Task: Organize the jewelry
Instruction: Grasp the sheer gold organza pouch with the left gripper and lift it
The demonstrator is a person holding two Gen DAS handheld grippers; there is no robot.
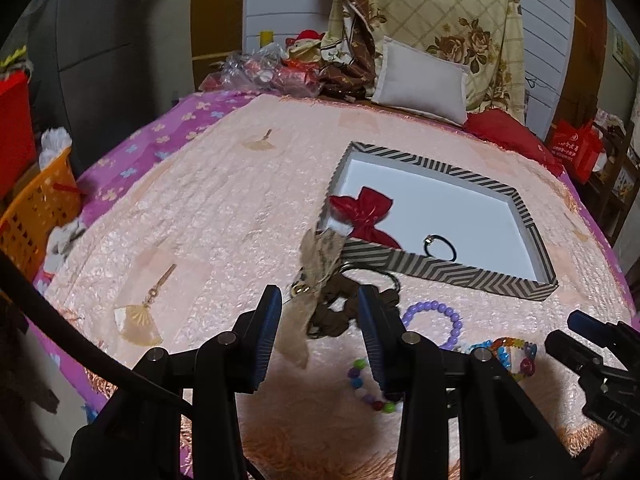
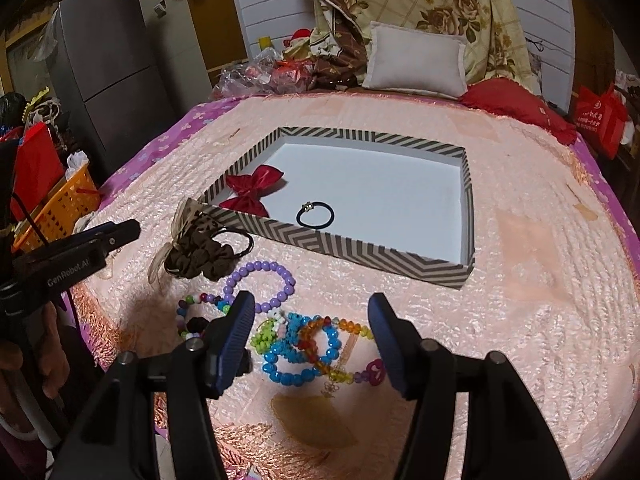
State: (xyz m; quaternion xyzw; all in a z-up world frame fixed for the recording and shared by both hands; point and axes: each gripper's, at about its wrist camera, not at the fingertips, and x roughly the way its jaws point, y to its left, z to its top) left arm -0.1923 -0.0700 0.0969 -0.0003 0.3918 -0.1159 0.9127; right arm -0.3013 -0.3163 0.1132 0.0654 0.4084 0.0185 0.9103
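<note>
Hovering parted and empty, left gripper (image 1: 320,312) above the brown scrunchie (image 2: 200,258), right gripper (image 2: 312,320) over the beaded bracelets (image 2: 304,344), both probably queued for the striped box (image 2: 340,246) already holding red bow (image 2: 252,190).

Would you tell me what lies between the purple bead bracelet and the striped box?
In the right wrist view, only bare pink bedspread separates the purple bead bracelet from the striped box.

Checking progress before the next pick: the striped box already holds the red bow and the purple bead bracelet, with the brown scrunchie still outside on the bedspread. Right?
Not quite. Beside the red bow in the striped box lies a black hair tie, as the right wrist view shows. The purple bead bracelet is still outside on the bedspread, near the brown scrunchie.
</note>
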